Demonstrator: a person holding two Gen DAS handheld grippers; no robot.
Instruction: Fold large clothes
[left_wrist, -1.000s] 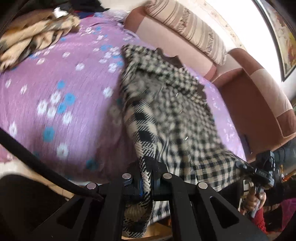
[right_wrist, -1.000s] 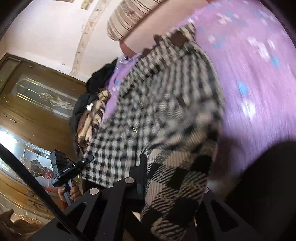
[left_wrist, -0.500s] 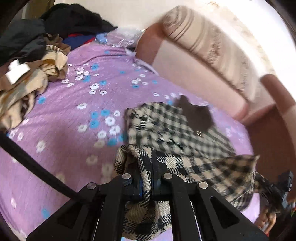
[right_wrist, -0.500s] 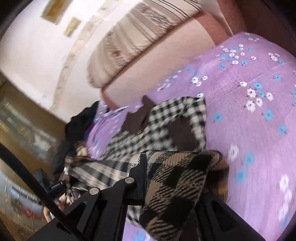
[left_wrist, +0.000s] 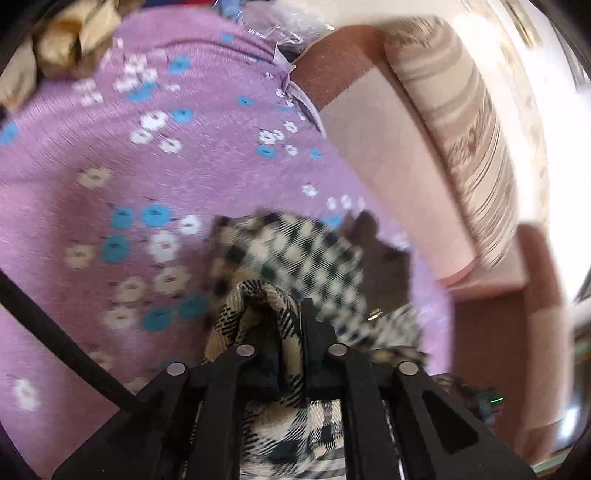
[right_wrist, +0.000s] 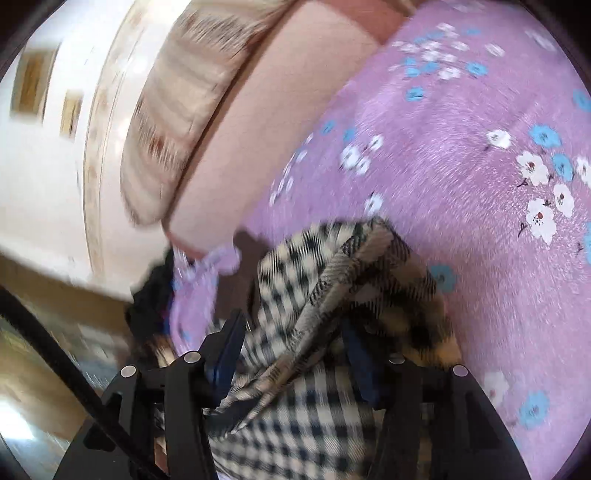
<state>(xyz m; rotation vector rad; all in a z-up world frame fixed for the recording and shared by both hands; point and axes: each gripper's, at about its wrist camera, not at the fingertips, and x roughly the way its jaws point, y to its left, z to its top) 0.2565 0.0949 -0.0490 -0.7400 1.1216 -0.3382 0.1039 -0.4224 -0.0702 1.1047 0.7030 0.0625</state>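
Note:
A black-and-cream checked garment with a brown collar lies on the purple flowered bed cover, its lower part folded up over the upper part. My left gripper is shut on a fold of the garment's hem. In the right wrist view the garment lies draped between the fingers of my right gripper, whose jaws stand apart around the cloth. Both views are blurred by motion.
A pink-brown sofa back with a striped bolster runs along the far side of the bed cover. A pile of tan and dark clothes lies at the far left. The sofa back also shows in the right wrist view.
Both grippers carried the garment's hem forward over the upper part toward the collar. The right gripper's jaws have opened; the left stays shut on the cloth.

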